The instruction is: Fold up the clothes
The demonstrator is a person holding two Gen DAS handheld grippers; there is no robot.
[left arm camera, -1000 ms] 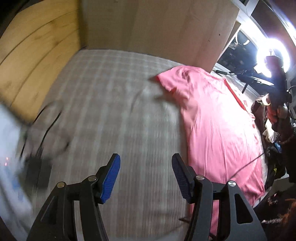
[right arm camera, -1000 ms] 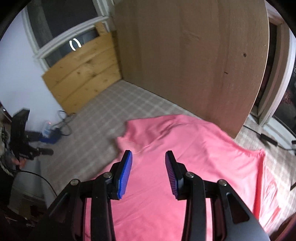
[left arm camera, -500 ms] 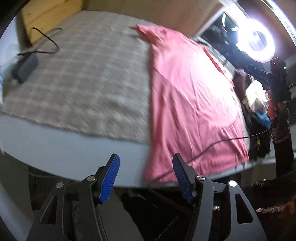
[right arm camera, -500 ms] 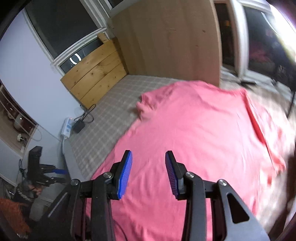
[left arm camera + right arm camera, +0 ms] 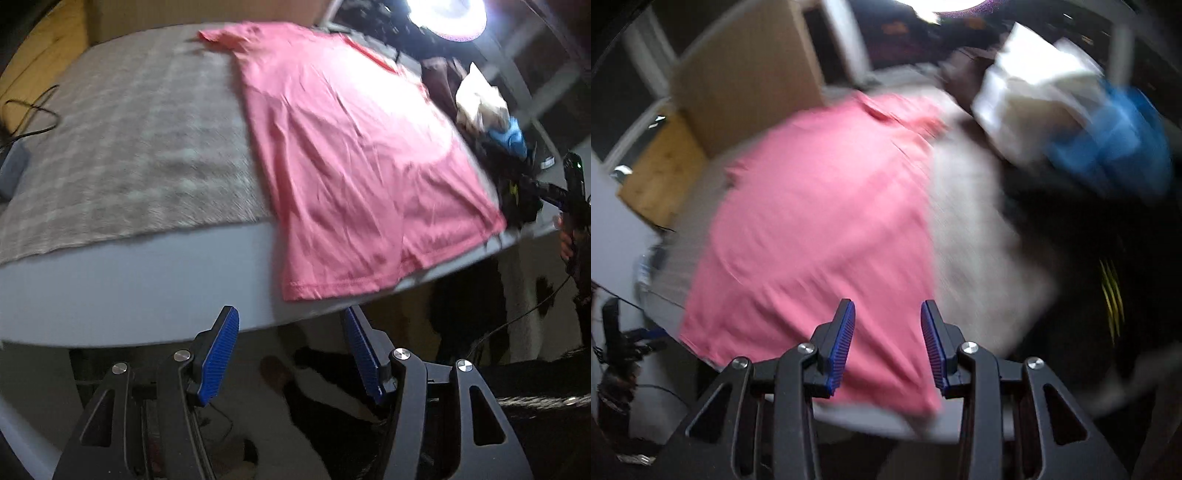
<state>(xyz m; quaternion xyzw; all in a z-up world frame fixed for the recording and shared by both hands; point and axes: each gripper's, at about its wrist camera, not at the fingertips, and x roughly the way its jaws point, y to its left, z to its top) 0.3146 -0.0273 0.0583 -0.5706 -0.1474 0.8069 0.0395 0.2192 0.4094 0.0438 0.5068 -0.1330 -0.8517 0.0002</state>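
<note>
A pink T-shirt (image 5: 354,155) lies flat on a bed (image 5: 129,284) with a grey checked cover (image 5: 129,147). In the left wrist view the shirt runs from about 12 o'clock down to 5 o'clock. Its bottom hem hangs a little over the near edge of the bed. One short sleeve sticks out at the far end, at about 11 o'clock. The checked cover fills the side from 9 to 11 o'clock.

The left gripper (image 5: 291,354) is off the bed, below its near edge. Its two blue pads (image 5: 218,358) are wide apart and hold nothing. The shirt hem is just beyond them, toward 12 o'clock.

The right gripper (image 5: 887,341) is over the near part of the shirt (image 5: 820,229). Its blue pads (image 5: 842,341) are also spread apart with nothing between them. This view is very blurry, so it is hard to say if the pads touch the cloth; they look to be above it.

A pile of other clothes (image 5: 484,107), white and blue, sits past the shirt at about 2 o'clock in the left view. A bright round lamp (image 5: 447,14) shines at 1 o'clock. A black cable (image 5: 29,110) lies on the cover at 10 o'clock. A wooden board (image 5: 746,77) stands behind the bed, at 11 o'clock in the right view.
</note>
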